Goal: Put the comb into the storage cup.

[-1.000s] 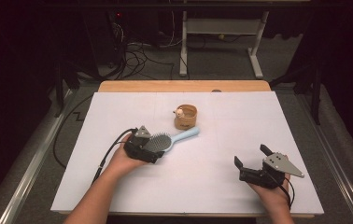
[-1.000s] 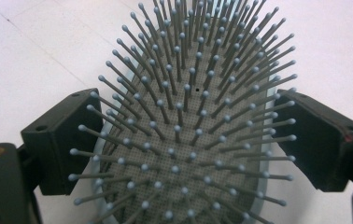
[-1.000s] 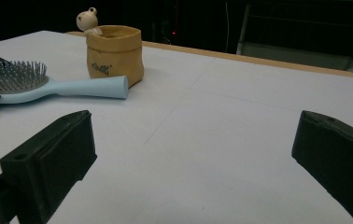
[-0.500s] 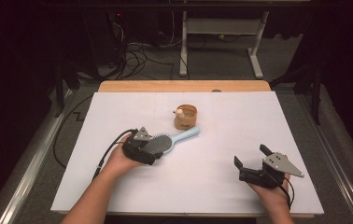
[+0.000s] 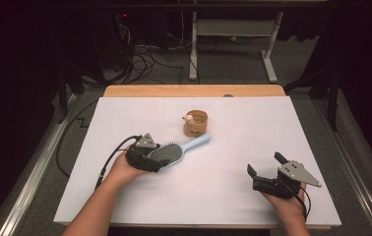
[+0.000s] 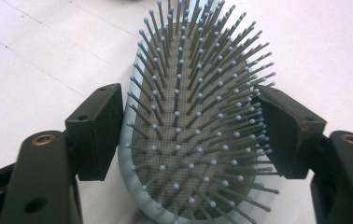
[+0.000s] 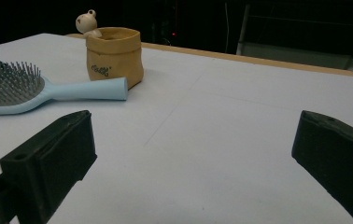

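Presently the left gripper (image 6: 184, 135), its jaws just closing, clasps the light-blue plastic paddle hairbrush (image 5: 174, 152) by its head on the desk (image 5: 253, 137), handle running far-right; right gripper (image 5: 267, 173) released, well apart

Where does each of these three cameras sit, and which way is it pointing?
High view: above the person's side, looking forward and down on the white table; both forearms, the left gripper and right gripper show.
Left gripper view: on the left gripper, looking down at the hairbrush; its black jaws press the brush's sides.
Right gripper view: on the right gripper, low, looking level across the table; its jaws stand wide apart.
Shared: the high and right gripper views both show the hairbrush and the tan pot.
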`<state>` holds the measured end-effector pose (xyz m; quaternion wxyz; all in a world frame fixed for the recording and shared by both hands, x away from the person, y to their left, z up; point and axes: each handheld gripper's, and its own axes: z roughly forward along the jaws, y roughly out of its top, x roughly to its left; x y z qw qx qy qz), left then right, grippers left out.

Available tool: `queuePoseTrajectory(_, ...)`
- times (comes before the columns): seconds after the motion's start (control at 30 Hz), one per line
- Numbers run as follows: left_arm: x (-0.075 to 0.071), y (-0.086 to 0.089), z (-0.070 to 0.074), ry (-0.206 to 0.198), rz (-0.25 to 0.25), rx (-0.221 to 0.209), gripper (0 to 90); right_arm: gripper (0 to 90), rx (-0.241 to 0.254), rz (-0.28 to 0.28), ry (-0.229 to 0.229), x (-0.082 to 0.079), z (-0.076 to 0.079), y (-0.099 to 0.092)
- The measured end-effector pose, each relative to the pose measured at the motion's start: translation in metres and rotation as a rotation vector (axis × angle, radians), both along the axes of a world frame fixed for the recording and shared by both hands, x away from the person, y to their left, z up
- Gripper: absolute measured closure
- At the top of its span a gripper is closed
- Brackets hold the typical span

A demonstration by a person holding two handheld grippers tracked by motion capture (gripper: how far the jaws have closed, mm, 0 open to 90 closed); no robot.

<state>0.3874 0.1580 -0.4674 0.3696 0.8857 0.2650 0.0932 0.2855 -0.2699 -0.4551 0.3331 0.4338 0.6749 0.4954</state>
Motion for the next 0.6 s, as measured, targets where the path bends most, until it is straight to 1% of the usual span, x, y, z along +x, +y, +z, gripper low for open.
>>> queuePoseTrajectory(0.23, -0.004, 0.001, 0.000, 0.007, -0.011, -0.007, 30.6, 0.2, 0.005, -0.002, 0.003, 0.000, 0.000, 0.000)
queuePoseTrajectory(0.37, -0.007, 0.004, -0.001, 0.018, -0.011, -0.026, 30.7, 0.2, 0.006, -0.004, 0.006, 0.000, -0.001, 0.000)
queuePoseTrajectory(0.6, -0.018, 0.009, -0.002, 0.020, -0.025, -0.031, 31.0, 0.2, 0.009, -0.007, 0.006, 0.000, -0.001, 0.000)
